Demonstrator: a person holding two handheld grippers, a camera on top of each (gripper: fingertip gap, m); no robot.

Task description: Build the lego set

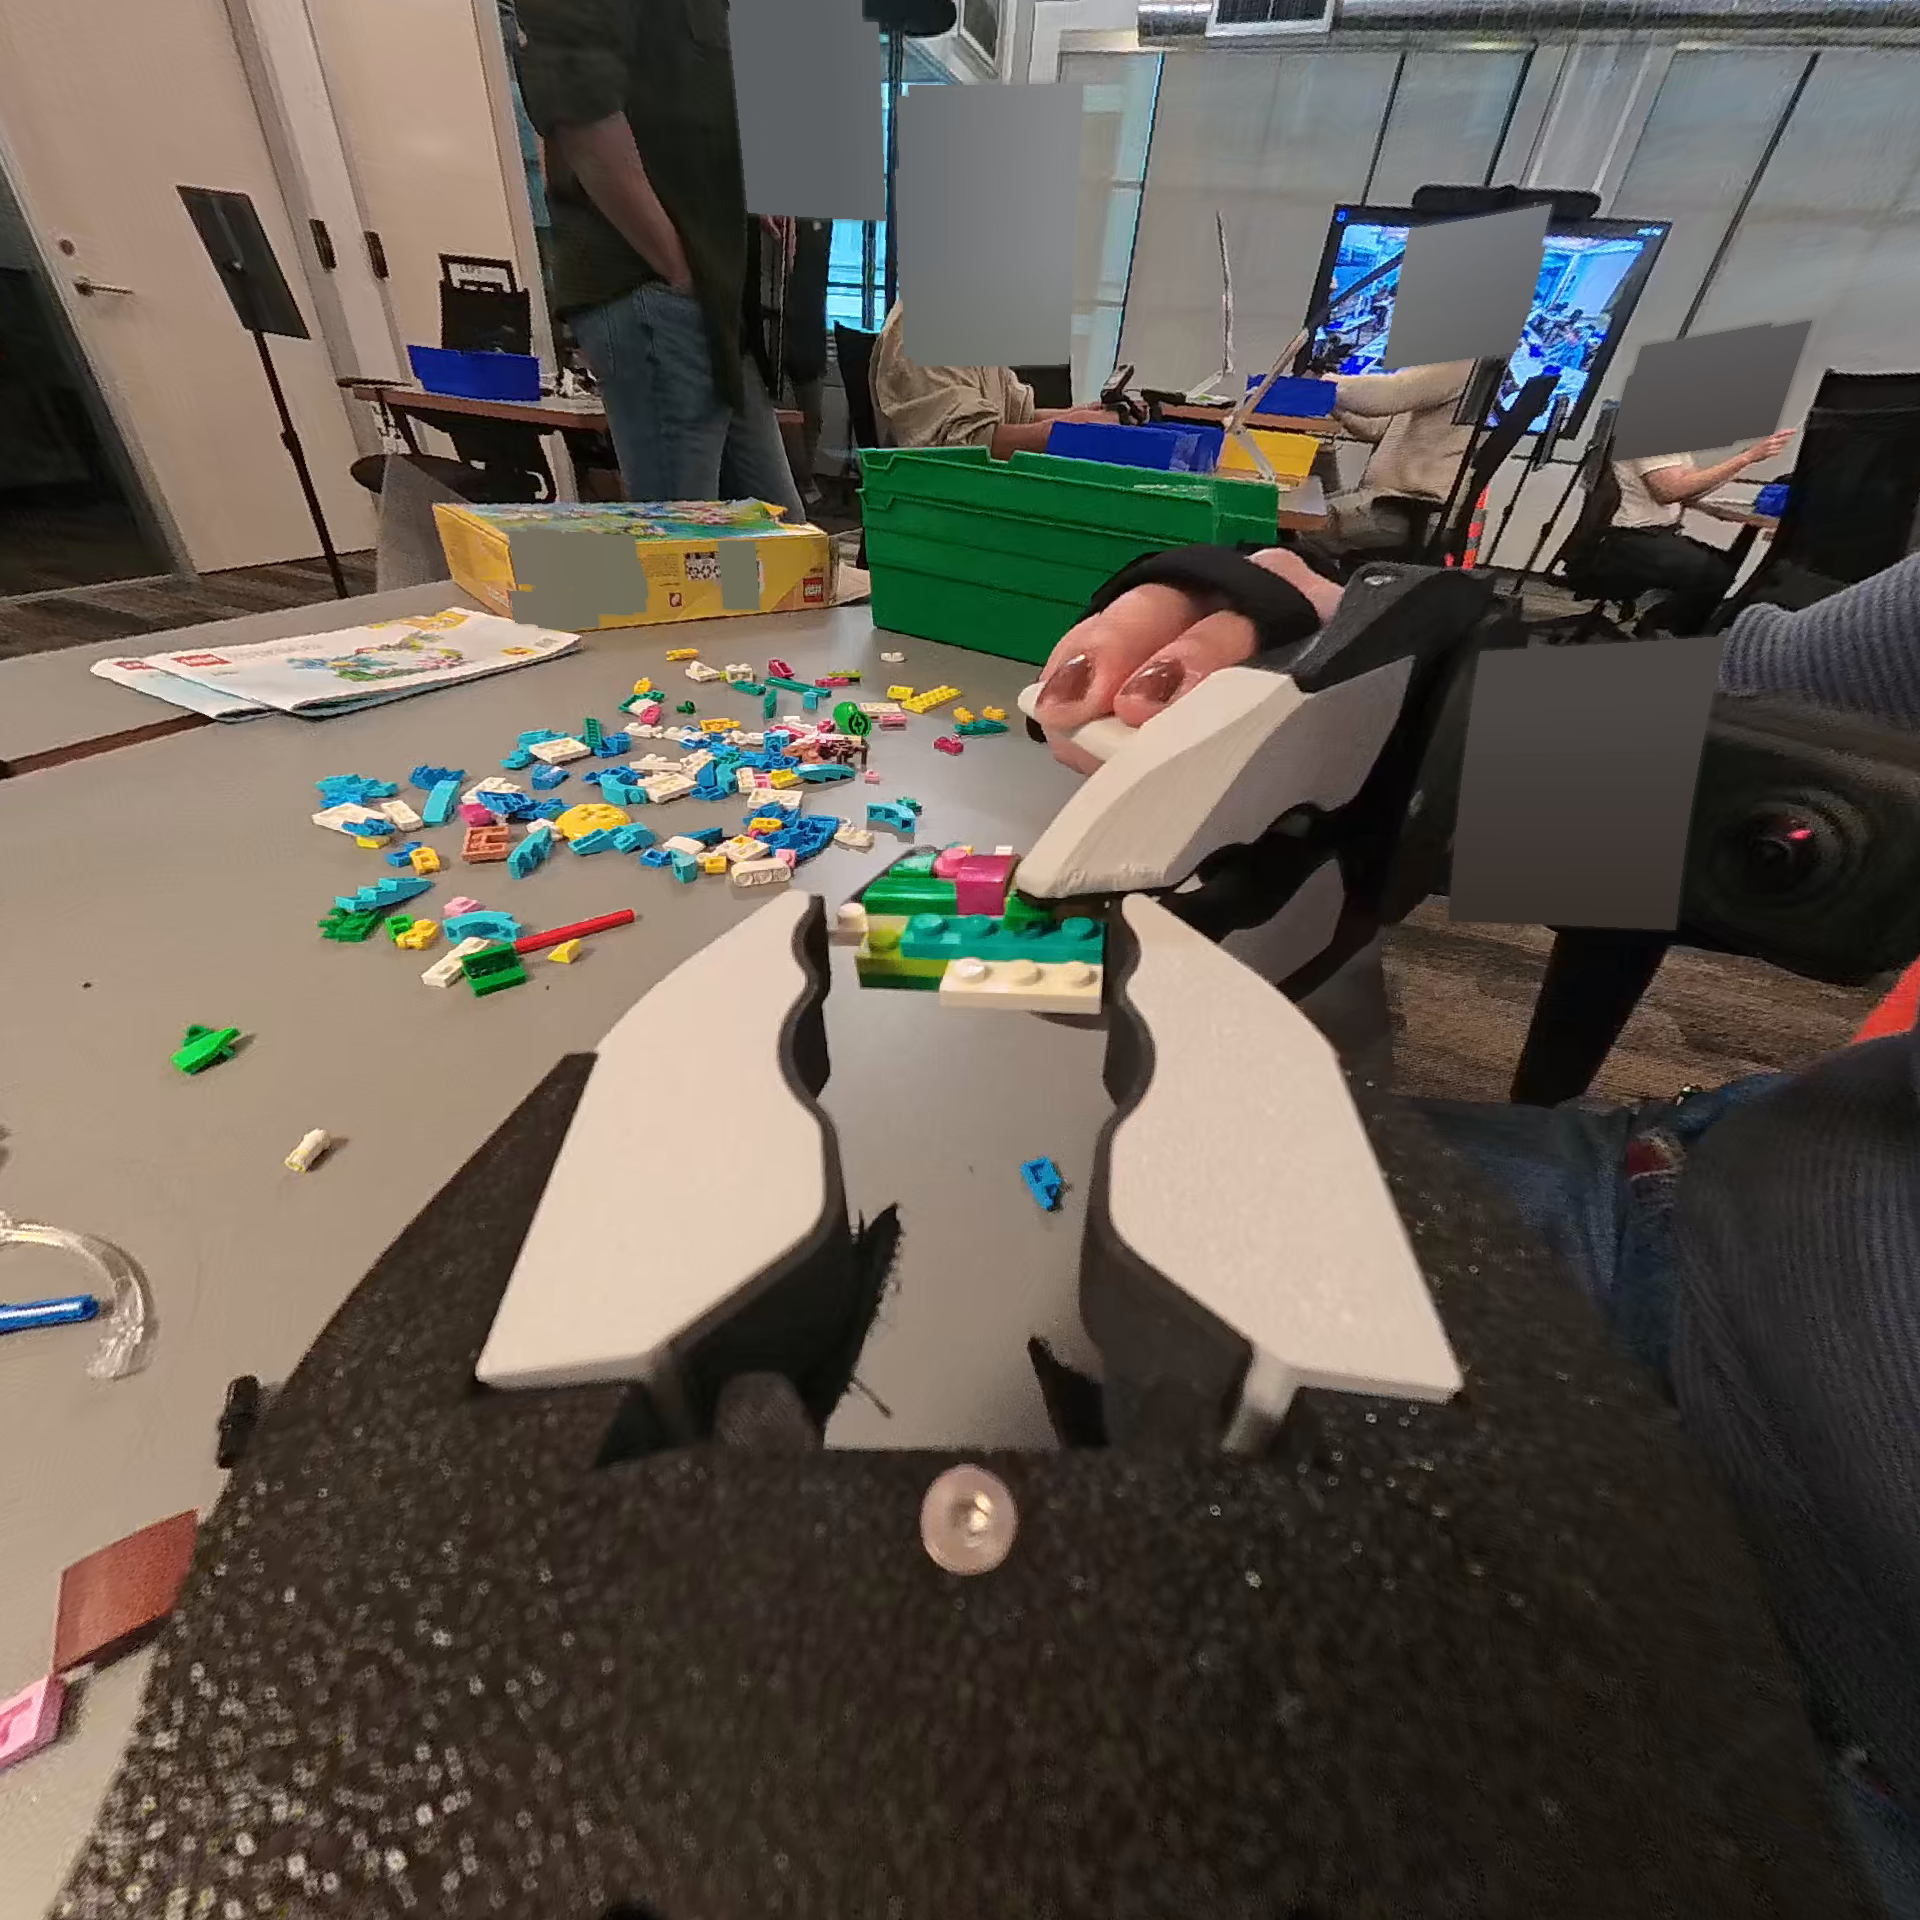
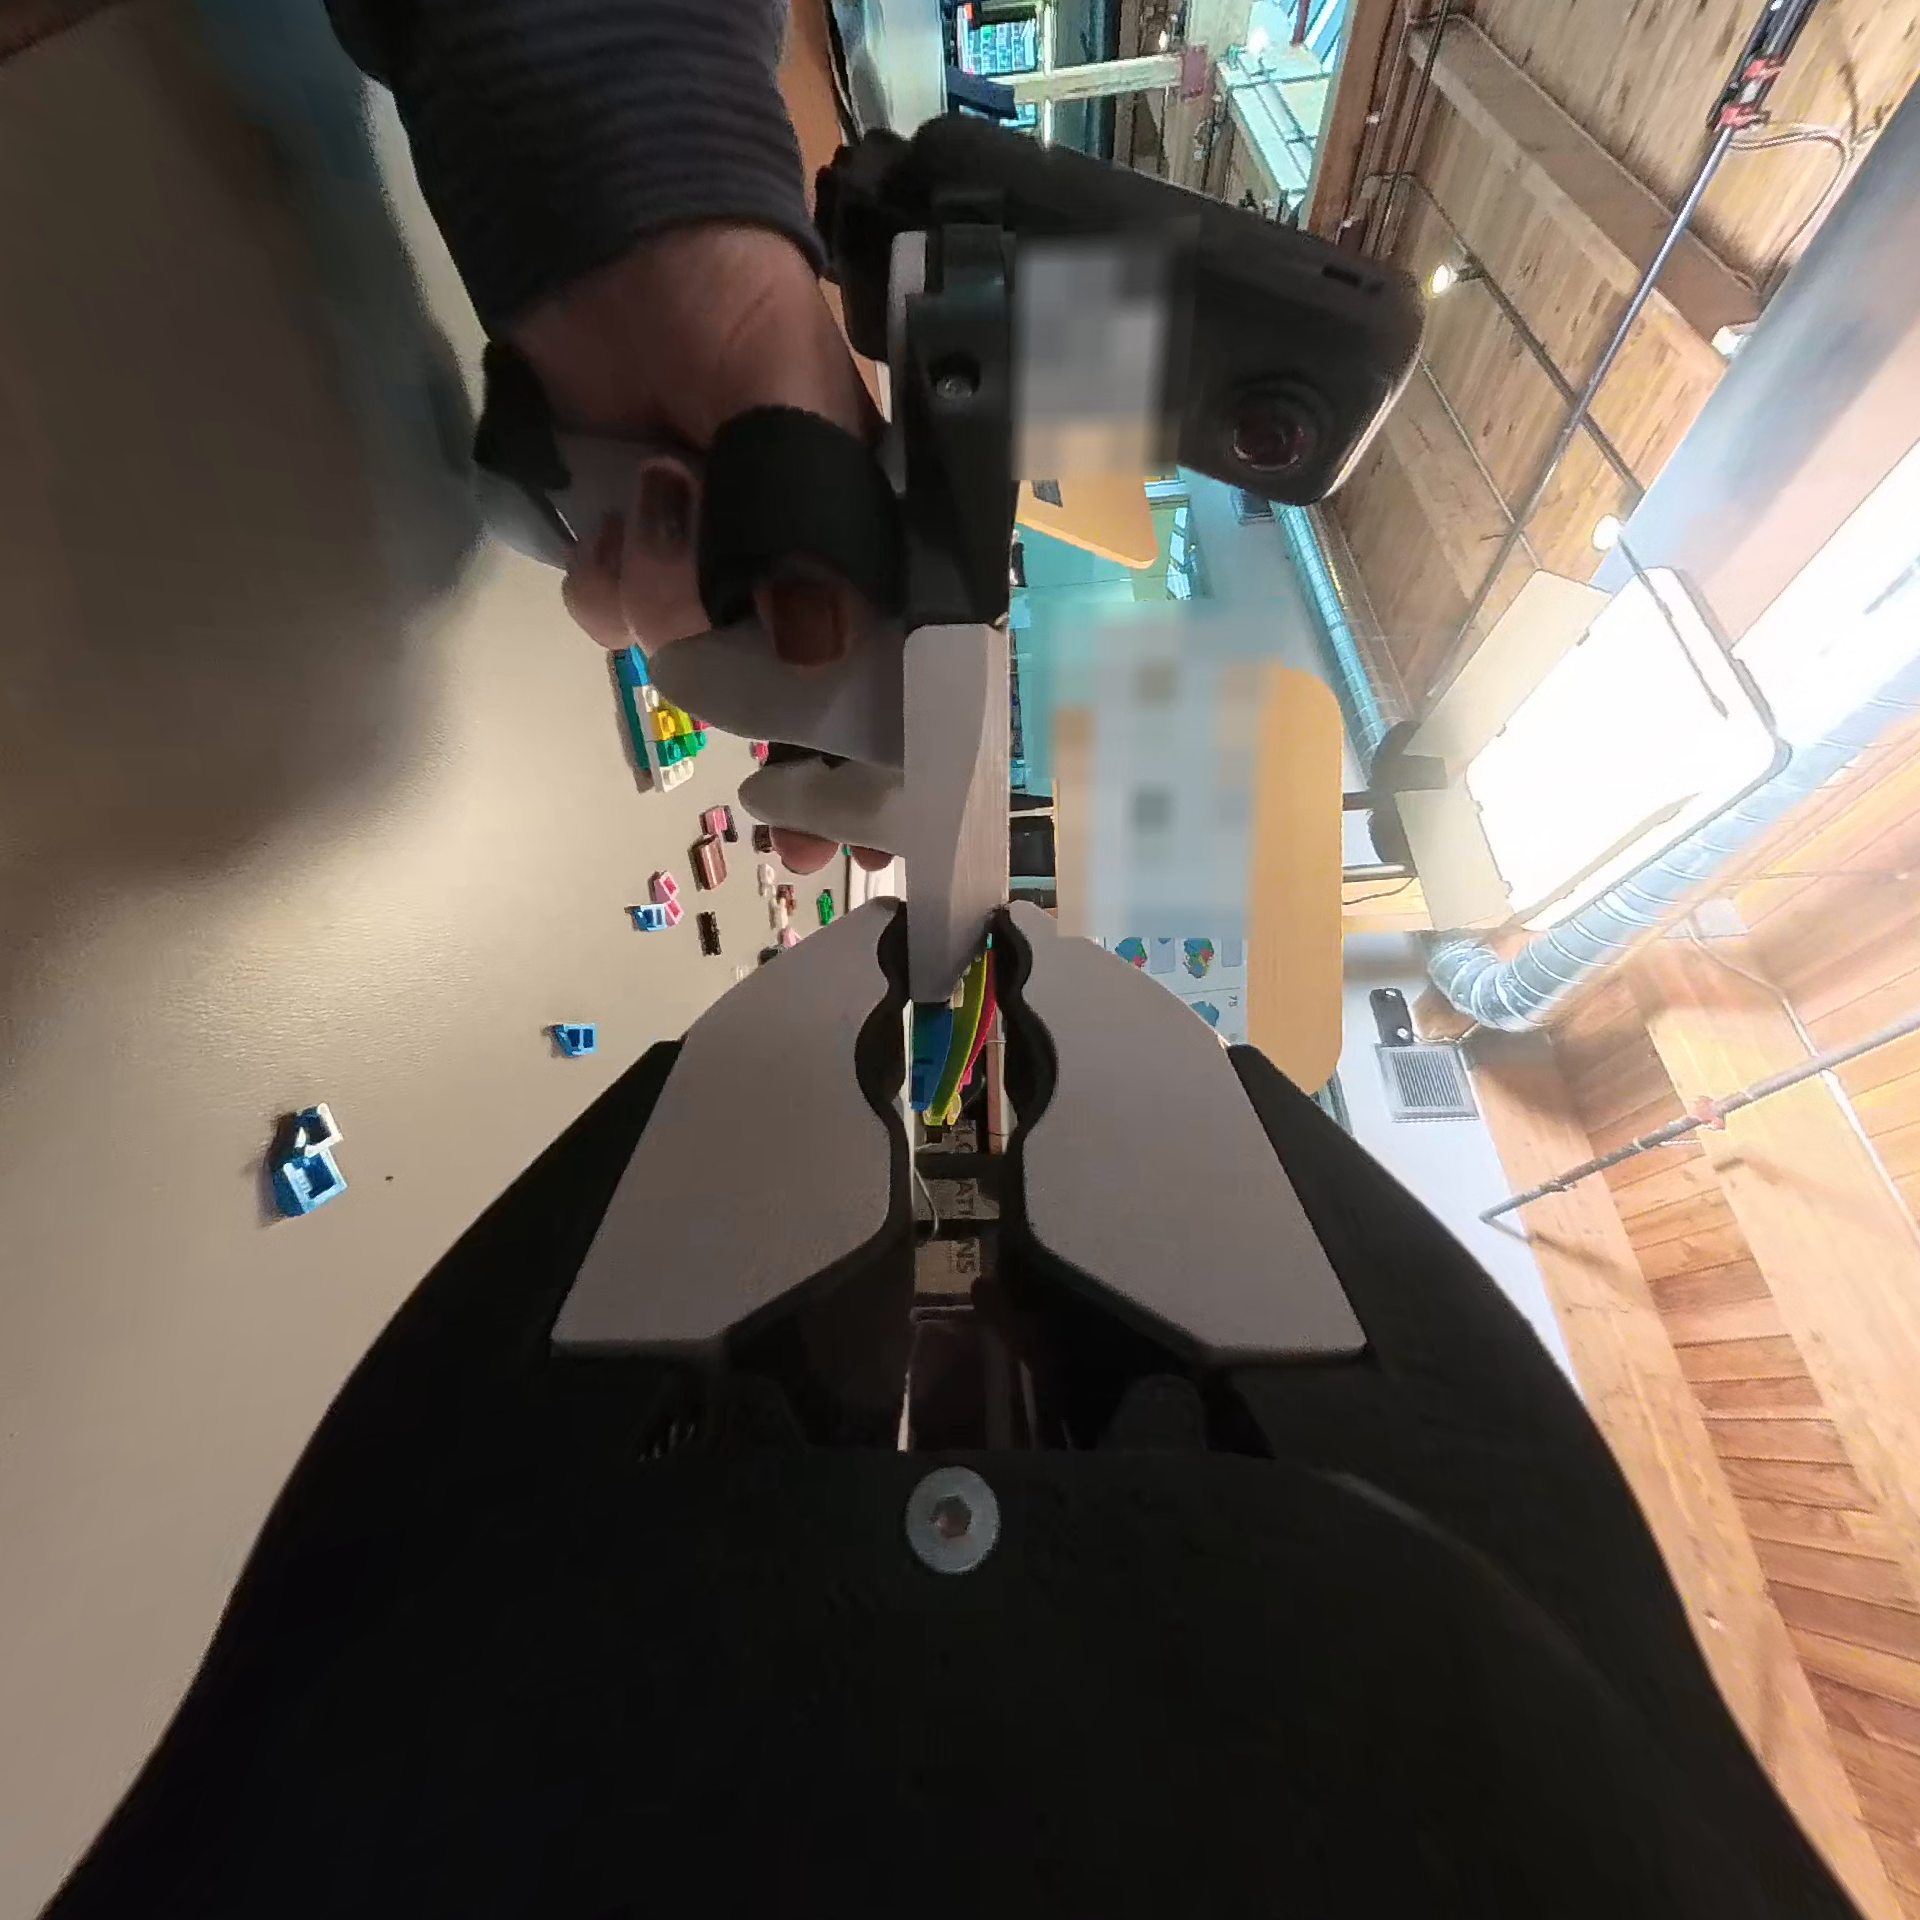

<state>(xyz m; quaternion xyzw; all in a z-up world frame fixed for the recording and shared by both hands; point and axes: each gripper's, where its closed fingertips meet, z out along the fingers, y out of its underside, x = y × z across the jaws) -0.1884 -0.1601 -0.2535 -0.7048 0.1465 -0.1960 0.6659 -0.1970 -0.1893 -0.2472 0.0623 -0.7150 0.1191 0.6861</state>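
A small lego assembly point(image 1: 982, 935) of green, teal, white and magenta bricks hangs a little above the grey table point(image 1: 208, 883). My left gripper point(image 1: 971, 925) is shut on it, one finger at each end. My right gripper point(image 1: 1049, 894) comes in from the right, its upper white finger on the assembly's top right corner. In the right wrist view my right gripper point(image 2: 956, 925) is nearly shut around the assembly point(image 2: 940, 1049), seen edge-on as blue, yellow-green and magenta layers. A finger of the left gripper point(image 2: 951, 810) stands right at the right gripper's fingertips.
Several loose bricks point(image 1: 665, 790) lie scattered mid-table, with a red rod point(image 1: 577, 930), a green piece point(image 1: 205, 1047) and a blue piece point(image 1: 1042, 1182) nearer. Instruction booklets point(image 1: 343, 660), a yellow box point(image 1: 634, 561) and green bins point(image 1: 1039, 540) stand behind. Another small build point(image 2: 665, 738) lies on the table. People sit and stand beyond. Less than 4 cm separates the two grippers' tips.
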